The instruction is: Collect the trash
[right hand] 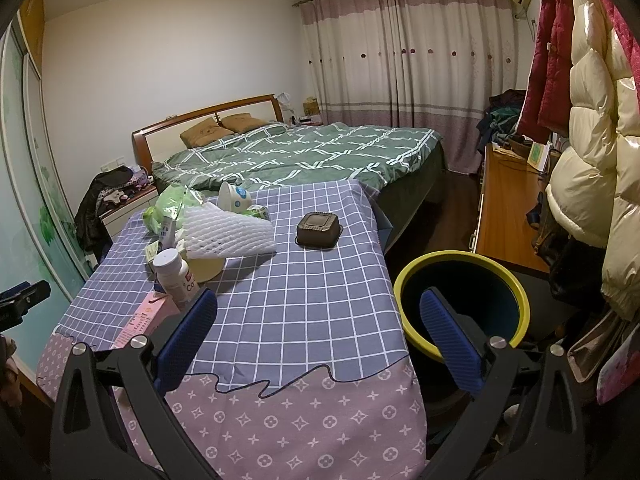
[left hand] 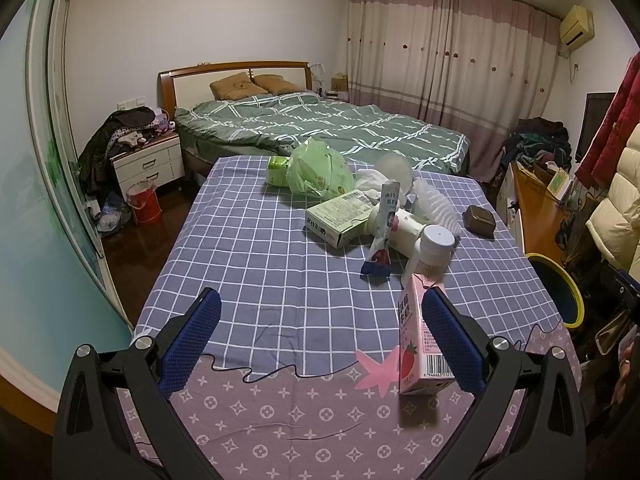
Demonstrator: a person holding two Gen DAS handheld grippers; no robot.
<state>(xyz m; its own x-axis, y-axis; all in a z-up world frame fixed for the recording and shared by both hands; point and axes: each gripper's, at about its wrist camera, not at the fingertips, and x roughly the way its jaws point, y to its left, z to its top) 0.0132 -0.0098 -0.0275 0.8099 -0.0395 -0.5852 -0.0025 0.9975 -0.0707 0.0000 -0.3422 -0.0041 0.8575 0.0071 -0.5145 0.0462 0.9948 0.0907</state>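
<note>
A checked cloth covers the table (left hand: 256, 264), which carries a heap of trash. In the heap are a green plastic bag (left hand: 320, 168), a green carton (left hand: 340, 218), a tall sachet (left hand: 384, 232), white foam netting (right hand: 228, 228) and a white bottle (left hand: 434, 246). A pink strawberry milk carton (left hand: 416, 344) stands upright just inside the right finger of my left gripper (left hand: 320, 340), which is open. A dark square tub (right hand: 319, 230) sits alone on the table. My right gripper (right hand: 318, 336) is open over the table's right edge, beside a yellow-rimmed bin (right hand: 460, 304).
A green-quilted bed (left hand: 320, 128) lies beyond the table. A nightstand (left hand: 148, 164) piled with clothes and a red bucket (left hand: 144, 202) stand at the left. A wooden desk (right hand: 504, 208) and hanging coats (right hand: 592, 140) are on the right.
</note>
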